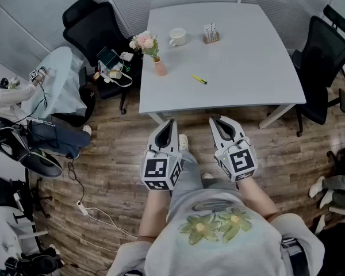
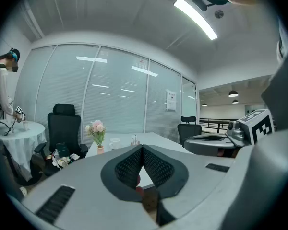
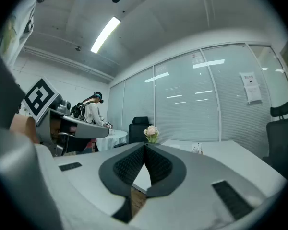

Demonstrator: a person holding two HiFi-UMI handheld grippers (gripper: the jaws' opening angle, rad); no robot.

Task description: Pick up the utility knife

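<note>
A small yellow utility knife [image 1: 199,79] lies on the white table [image 1: 247,68], toward its near middle. I hold both grippers side by side in front of my body, short of the table's near edge and well apart from the knife. My left gripper [image 1: 170,122] is shut with nothing between its jaws; its tips meet [image 2: 143,147]. My right gripper [image 1: 214,120] is shut and empty too, with its pads together [image 3: 145,146]. The knife does not show in either gripper view.
On the table stand a pink vase of flowers [image 1: 153,53], a white cup [image 1: 177,37] and a small holder [image 1: 211,33]. Black office chairs [image 1: 92,25] [image 1: 322,62] flank the table. A person [image 1: 6,99] stands by a round white table [image 1: 60,79] at the left. Cables cross the wooden floor [image 1: 100,214].
</note>
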